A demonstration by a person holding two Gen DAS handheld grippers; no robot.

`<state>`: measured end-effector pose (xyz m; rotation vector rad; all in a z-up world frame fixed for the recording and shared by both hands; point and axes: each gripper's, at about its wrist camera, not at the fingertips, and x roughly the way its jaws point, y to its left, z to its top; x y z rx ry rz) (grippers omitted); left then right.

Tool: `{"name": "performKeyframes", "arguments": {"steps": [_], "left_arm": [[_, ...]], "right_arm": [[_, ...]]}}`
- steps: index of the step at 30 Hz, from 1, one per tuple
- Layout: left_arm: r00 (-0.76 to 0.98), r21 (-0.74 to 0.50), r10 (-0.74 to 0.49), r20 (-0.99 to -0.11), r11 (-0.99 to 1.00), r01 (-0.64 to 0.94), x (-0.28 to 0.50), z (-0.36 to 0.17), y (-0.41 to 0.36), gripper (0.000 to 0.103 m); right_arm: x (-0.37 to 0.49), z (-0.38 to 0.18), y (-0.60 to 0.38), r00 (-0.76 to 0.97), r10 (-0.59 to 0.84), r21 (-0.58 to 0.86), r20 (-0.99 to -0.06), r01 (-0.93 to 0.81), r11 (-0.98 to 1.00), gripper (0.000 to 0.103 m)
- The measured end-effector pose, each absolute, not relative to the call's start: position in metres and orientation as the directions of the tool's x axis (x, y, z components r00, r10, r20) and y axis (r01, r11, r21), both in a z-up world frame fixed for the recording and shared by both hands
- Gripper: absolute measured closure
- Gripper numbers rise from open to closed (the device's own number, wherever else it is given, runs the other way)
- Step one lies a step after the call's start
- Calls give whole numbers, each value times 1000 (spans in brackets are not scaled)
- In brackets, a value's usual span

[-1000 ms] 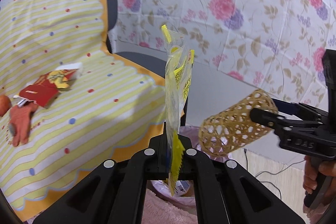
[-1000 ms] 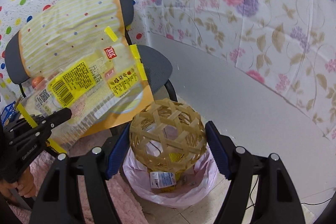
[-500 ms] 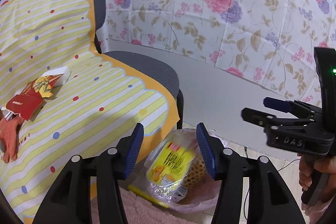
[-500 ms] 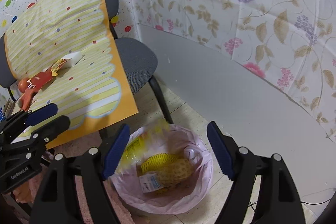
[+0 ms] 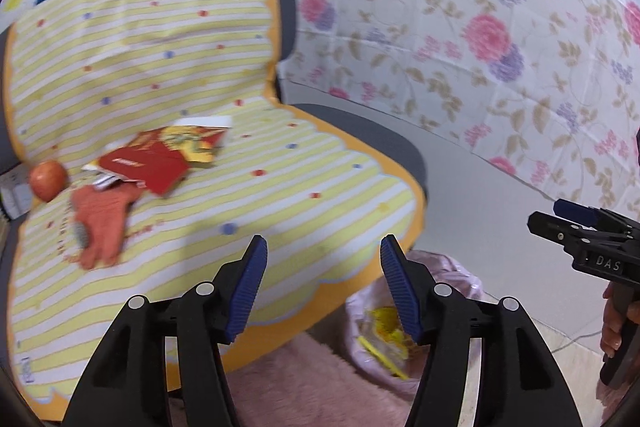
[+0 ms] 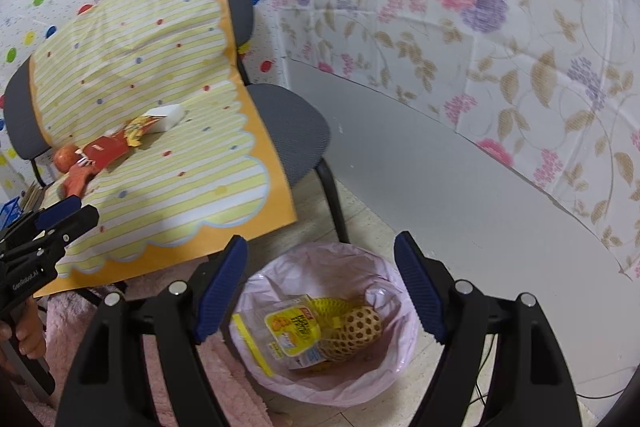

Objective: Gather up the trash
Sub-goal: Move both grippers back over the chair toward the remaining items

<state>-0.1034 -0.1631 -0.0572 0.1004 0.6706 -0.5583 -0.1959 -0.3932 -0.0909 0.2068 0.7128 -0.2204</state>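
A pink-lined trash bin [image 6: 384,383] stands on the floor beside the chair. In it lie a yellow plastic wrapper [image 6: 292,331] and a woven rattan ball [image 6: 358,325]. My right gripper [image 6: 320,291] is open and empty above the bin. My left gripper [image 5: 322,283] is open and empty over the chair seat's front edge. On the striped cloth [image 5: 240,211] lie a red and yellow wrapper [image 5: 160,159], an orange glove [image 5: 102,219], an orange fruit [image 5: 47,180] and a white box [image 6: 168,119]. The bin also shows in the left wrist view [image 5: 448,267].
The grey chair [image 6: 292,127] stands against a floral wall covering [image 6: 480,27]. A pink fluffy rug [image 5: 320,387] lies on the floor under the chair front. A cable [image 6: 600,393] runs on the tiles at right.
Both grippers opened; the yellow wrapper and the rattan ball dropped into the bin. My left gripper has since swung left toward the chair seat.
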Motion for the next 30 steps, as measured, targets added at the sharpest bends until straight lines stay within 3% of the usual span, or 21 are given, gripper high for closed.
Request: {"name": "performKeyframes", "arguments": {"steps": [25, 30], "left_arm": [[785, -58, -69, -615, 997, 42, -58, -40, 11, 36], [768, -61, -59, -637, 998, 26, -39, -45, 13, 36]], "right_arm": [[-70, -74, -267, 768, 186, 142, -613, -125, 982, 28], [-38, -76, -258, 751, 223, 165, -621, -153, 974, 48]]}}
